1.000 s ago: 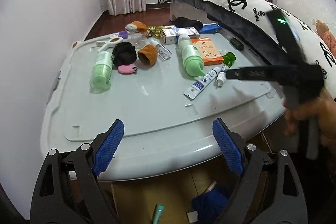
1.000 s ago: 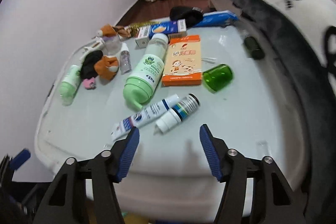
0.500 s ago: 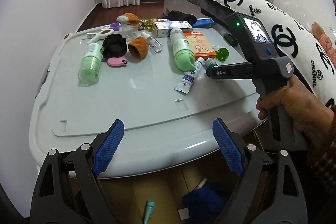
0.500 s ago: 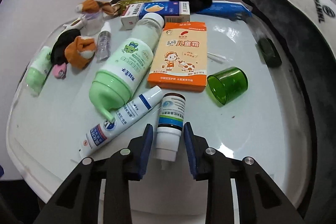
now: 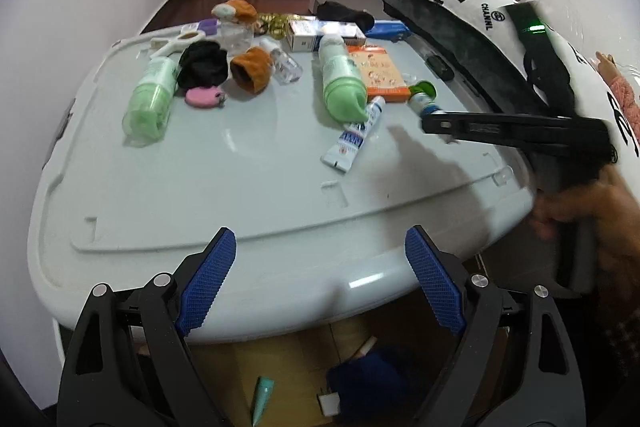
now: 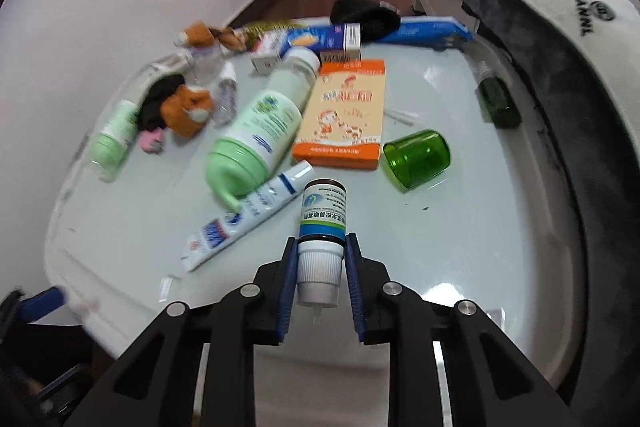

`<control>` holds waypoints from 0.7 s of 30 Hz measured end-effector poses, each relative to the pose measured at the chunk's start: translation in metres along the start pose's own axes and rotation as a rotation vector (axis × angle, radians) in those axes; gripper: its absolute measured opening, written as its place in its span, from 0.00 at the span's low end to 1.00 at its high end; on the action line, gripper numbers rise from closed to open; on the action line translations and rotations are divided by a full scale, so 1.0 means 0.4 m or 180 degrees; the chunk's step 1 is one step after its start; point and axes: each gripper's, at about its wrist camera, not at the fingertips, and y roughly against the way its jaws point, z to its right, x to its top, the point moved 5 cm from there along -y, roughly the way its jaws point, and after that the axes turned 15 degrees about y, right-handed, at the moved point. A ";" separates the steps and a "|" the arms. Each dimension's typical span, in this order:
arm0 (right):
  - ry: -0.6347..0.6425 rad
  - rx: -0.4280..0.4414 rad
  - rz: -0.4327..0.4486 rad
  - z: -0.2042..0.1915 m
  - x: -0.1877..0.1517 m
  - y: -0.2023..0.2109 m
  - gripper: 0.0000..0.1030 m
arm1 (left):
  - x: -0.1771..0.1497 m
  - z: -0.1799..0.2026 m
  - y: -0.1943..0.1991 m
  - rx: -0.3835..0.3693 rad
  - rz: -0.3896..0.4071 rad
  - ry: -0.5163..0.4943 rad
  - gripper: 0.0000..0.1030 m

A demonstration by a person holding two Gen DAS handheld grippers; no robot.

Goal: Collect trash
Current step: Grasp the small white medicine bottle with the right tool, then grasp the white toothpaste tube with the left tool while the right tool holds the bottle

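Note:
A small medicine bottle (image 6: 322, 223) with a white cap and a blue-green label sits between the blue pads of my right gripper (image 6: 321, 255). The jaws are closing, and the pads press on the cap. The bottle hangs a little above the pale lid (image 6: 440, 247) that serves as a table. In the left wrist view the right gripper (image 5: 430, 119) reaches in from the right, a hand behind it, with the bottle (image 5: 424, 103) at its tip. My left gripper (image 5: 320, 259) is open and holds nothing, at the lid's near edge.
On the lid lie a white tube (image 6: 248, 215), a large green bottle (image 6: 256, 131), an orange box (image 6: 344, 115), a green cap (image 6: 416, 159) and several small items further back. A cardboard box (image 5: 288, 359) stands below the near edge. A patterned bed (image 6: 560, 7) borders the right side.
The right gripper went from open in front of the small bottle to shut on its cap, and has raised it off the lid. The left gripper shifted slightly and stayed open.

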 end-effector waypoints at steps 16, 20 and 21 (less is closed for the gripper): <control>-0.0083 0.0268 0.0541 0.000 -0.035 0.201 0.23 | 0.127 0.132 -0.309 -0.0012 -0.0281 -0.0706 0.44; -0.0051 0.0260 0.0530 0.001 -0.034 0.195 0.23 | 0.142 0.144 -0.325 -0.0010 -0.0251 -0.0786 0.24; -0.0049 0.0255 0.0532 0.004 -0.034 0.196 0.23 | 0.144 0.143 -0.323 -0.0022 -0.0269 -0.0762 0.23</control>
